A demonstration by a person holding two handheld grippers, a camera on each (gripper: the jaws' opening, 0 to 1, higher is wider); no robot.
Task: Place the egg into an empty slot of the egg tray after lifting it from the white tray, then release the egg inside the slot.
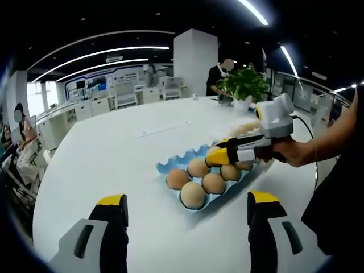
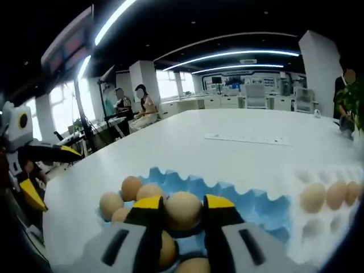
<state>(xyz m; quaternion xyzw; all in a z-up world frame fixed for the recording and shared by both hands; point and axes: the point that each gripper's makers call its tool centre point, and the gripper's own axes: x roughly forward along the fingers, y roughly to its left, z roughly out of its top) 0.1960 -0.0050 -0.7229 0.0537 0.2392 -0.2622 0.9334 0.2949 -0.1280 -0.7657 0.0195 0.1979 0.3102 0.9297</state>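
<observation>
White table (image 1: 114,153), bright open office

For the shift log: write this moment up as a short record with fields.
right gripper: shut on an egg, over the blue egg tray
left gripper: open, holding nothing, hovering short of the blue tray
blue tray: several eggs at one end, empty slots at the other
white tray: beside the blue one, eggs left in it
surface: white table
</observation>
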